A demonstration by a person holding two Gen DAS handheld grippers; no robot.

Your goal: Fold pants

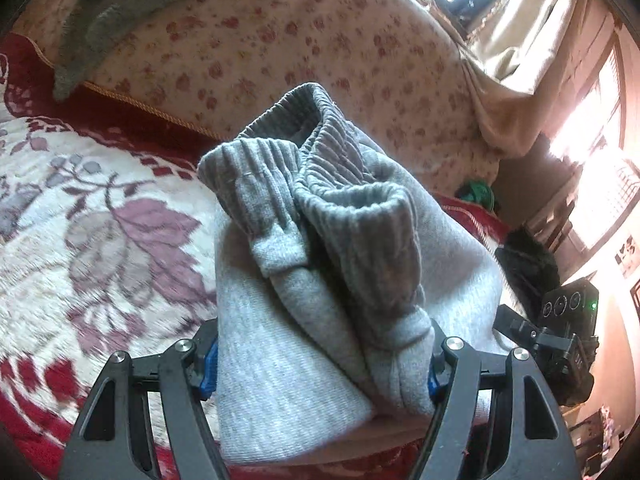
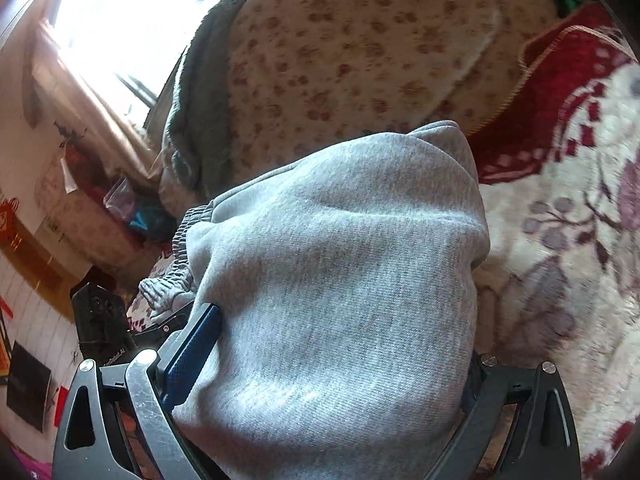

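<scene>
1. Between the fingers of the left gripper [image 1: 320, 364], in the left wrist view, sit the folded grey pants [image 1: 344, 248], clamped from both sides by the blue pads [image 1: 209, 364].
2. Ribbed cuffs [image 1: 332, 184] lie bunched on top of the bundle, pointing away from the camera.
3. Under the bundle is a red and cream floral blanket [image 1: 92, 220]; behind it a flowered cushion [image 1: 304, 36].
4. At lower right the other gripper's camera [image 1: 568, 312] shows.
5. From the right wrist view, the right gripper [image 2: 328, 368] grasps the same pants [image 2: 340, 280], cloth filling the jaws and pressing a blue pad [image 2: 192, 356].
6. The blanket [image 2: 560, 240] lies to the right.
</scene>
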